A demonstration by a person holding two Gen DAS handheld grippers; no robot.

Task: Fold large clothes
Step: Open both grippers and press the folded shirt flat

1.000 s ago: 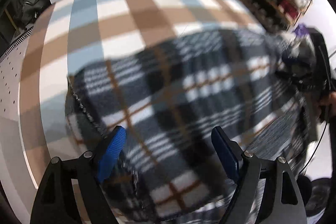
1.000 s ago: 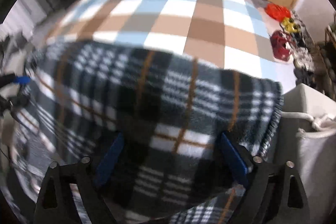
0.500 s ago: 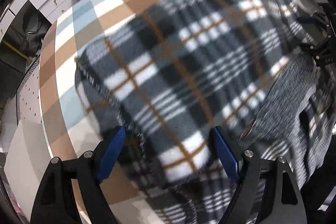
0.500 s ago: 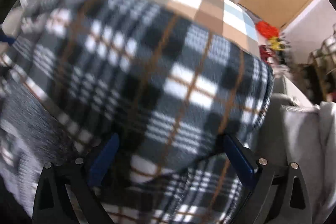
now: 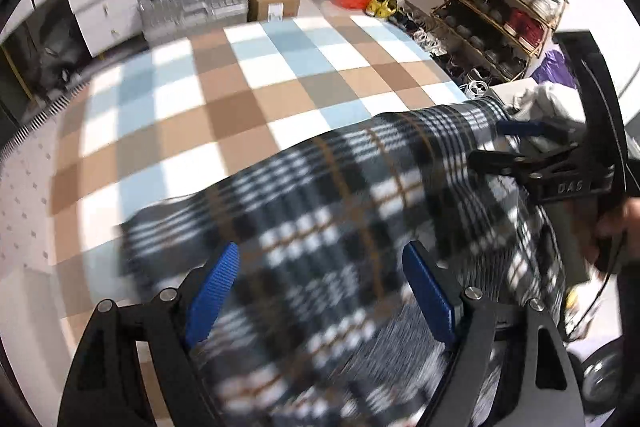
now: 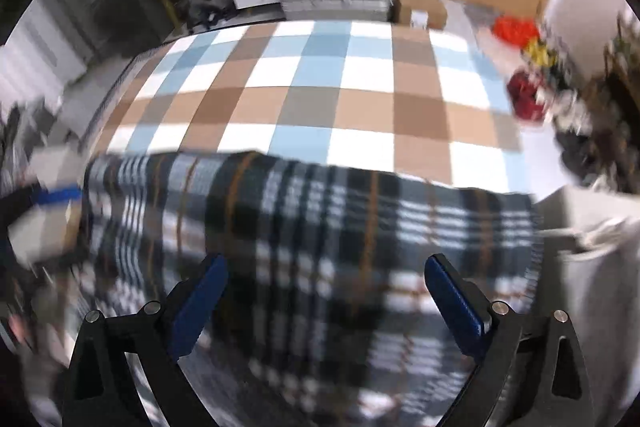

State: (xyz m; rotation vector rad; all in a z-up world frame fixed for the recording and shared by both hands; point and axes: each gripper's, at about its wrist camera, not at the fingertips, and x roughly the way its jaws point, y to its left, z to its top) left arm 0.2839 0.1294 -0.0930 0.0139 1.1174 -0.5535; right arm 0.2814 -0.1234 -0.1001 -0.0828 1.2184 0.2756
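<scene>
Plaid fleece blanket point(image 5: 320, 211), dark grey with white and tan lines, hangs across the near edge of a checked blue, tan and white bed cover point(image 5: 248, 99), bunched between both tools and blurred with motion. Left hand-held gripper point(image 5: 320, 291): blue pads stand wide apart in the left wrist view, fabric filling the gap and running under them; I cannot tell whether anything is pinched deeper in. Right hand-held gripper point(image 6: 324, 299): same picture in its own view, pads spread, plaid cloth lying between and below them. In the left wrist view the right hand-held gripper shows at the right, its black frame touching the blanket's right end, close by a heap of pale cloth point(image 5: 548, 103). In the right wrist view the blanket's far edge point(image 6: 320, 163) lies roughly straight across the bed cover, with a grey-white laundry bin point(image 6: 592, 287) just right of it. Judgement: the step in hand looks like carrying or laying a fold, the blanket being doubled at the near side of the bed; the fold is not yet flat or squared. The next move calls for setting the cloth down with the edges matched, then smoothing the bulge between the two tools. Risk: soft fleece may slip or skew if one side drops first.
</scene>
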